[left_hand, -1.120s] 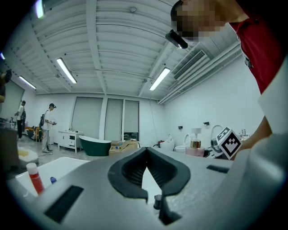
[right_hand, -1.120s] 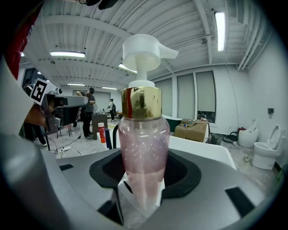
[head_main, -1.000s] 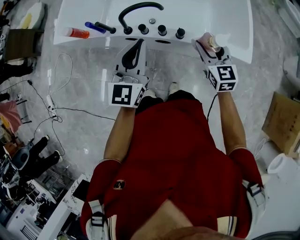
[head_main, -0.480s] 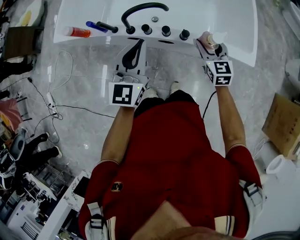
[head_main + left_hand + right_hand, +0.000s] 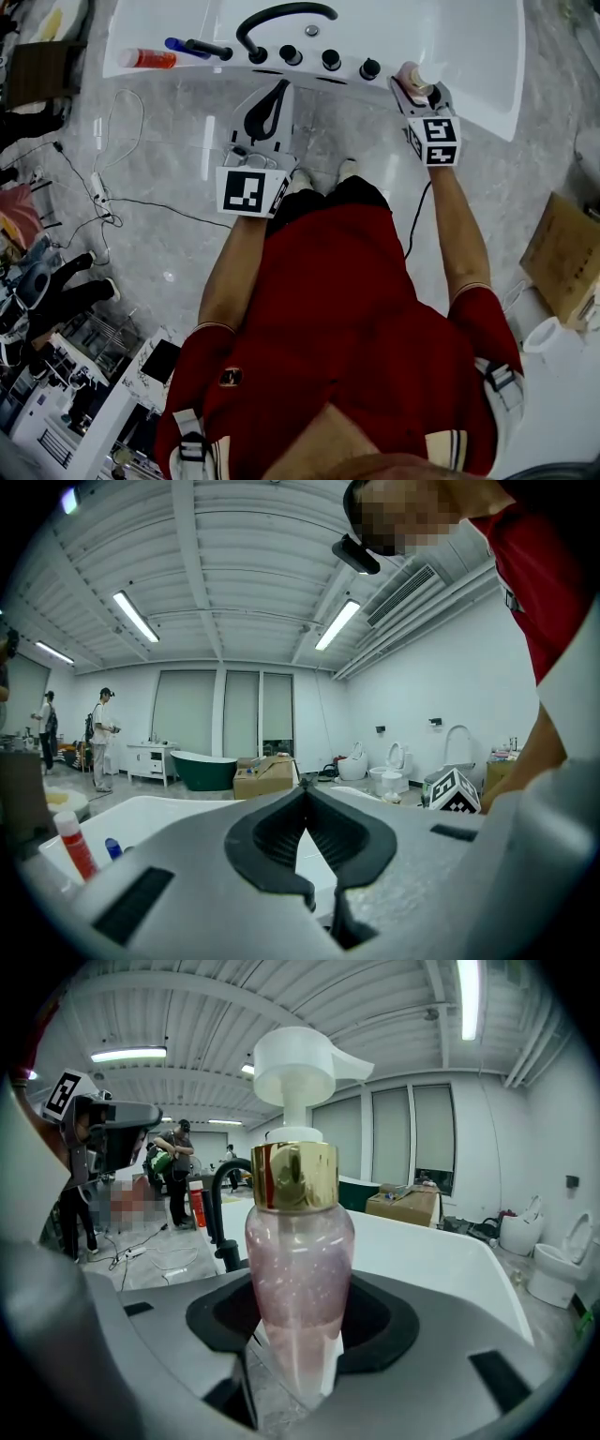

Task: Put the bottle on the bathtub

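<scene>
The bottle (image 5: 300,1269) is a clear pump bottle of pink glittery liquid with a gold collar and a white pump head. My right gripper (image 5: 298,1330) is shut on its lower body and holds it upright. In the head view this gripper (image 5: 413,92) and the bottle (image 5: 410,74) hang at the near right rim of the white bathtub (image 5: 478,56). My left gripper (image 5: 276,91) is shut with nothing in it, its tips (image 5: 304,791) touching just before the tub's near rim (image 5: 141,810).
A black faucet (image 5: 281,14) and several black knobs (image 5: 330,59) stand on the tub's near ledge, left of the bottle. A red bottle (image 5: 148,59) and a blue item (image 5: 178,44) lie at the ledge's left end. Cables (image 5: 103,187) trail on the floor; a cardboard box (image 5: 562,253) stands at the right.
My right gripper has sunk and moved closer to the tub's right rim, carrying the bottle. The left gripper has dropped slightly and stays shut.
</scene>
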A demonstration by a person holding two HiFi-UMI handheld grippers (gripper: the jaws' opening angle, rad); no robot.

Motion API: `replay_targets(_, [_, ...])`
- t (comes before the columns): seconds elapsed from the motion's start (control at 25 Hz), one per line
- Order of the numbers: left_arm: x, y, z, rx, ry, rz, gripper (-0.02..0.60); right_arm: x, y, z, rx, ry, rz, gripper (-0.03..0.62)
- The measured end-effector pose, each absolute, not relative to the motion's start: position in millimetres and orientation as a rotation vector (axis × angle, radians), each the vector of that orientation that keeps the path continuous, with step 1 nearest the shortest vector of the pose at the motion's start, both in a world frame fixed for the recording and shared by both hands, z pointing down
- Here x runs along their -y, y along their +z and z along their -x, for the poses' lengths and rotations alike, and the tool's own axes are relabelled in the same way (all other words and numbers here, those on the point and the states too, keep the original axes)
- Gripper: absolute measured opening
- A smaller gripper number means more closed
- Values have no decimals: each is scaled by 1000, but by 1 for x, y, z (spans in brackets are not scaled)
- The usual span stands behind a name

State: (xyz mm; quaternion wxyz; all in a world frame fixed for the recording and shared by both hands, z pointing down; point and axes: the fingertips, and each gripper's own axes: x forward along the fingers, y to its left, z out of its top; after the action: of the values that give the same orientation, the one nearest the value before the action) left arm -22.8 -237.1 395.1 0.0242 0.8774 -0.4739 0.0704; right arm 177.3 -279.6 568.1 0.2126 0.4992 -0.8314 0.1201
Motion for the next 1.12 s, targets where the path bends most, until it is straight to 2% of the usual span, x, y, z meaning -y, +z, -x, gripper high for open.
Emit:
replay_targets(0.56, [246,411,13,1495,324,-2669,6,304,617,-179,2305,373,-1307,221])
replay_targets(1.12, [246,417,20,1519,346,-2637,7,314,622,-177,2331,329,-1313,227])
